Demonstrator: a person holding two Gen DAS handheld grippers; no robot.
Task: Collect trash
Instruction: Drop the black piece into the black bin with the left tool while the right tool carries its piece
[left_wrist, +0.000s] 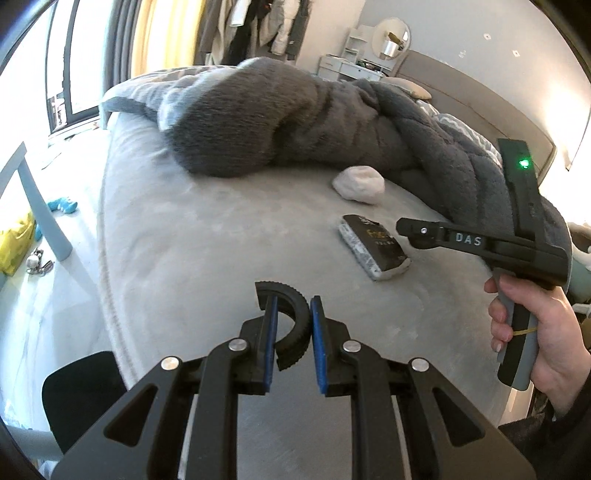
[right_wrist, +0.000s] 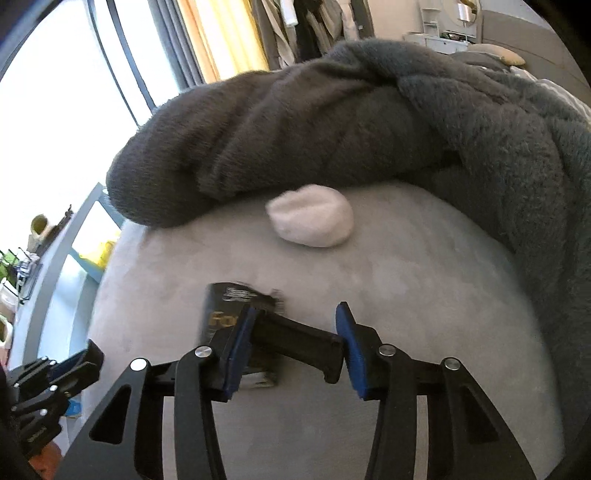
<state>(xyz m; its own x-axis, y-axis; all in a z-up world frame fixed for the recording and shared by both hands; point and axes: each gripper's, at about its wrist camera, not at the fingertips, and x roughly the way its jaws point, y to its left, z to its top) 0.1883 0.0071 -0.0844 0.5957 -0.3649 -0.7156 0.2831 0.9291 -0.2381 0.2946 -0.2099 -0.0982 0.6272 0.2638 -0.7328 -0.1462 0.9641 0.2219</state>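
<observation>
- The black snack packet (right_wrist: 236, 325) is motion-blurred in the right wrist view; only "Fo" of its lettering reads, and the right gripper's fingers (right_wrist: 240, 350) cover its lower part.
- The grey blanket (right_wrist: 332, 122) runs off the picture's right edge.
- Items on the distant white dresser (left_wrist: 351, 66) are too small to identify.

A grey fleece blanket (left_wrist: 280, 122) lay bunched across the far half of the bed (left_wrist: 184, 236), which carried a light grey plush cover. A grey padded headboard (left_wrist: 472, 96) stood at the far right. A round mirror (left_wrist: 391, 38) sat on a white dresser (left_wrist: 351, 68) beyond the bed. Clothes (left_wrist: 255, 22) hung near yellow curtains (left_wrist: 166, 33). A blue toy (left_wrist: 64, 205) and 1 bunch of keys (left_wrist: 37, 262) lay on the floor.
</observation>
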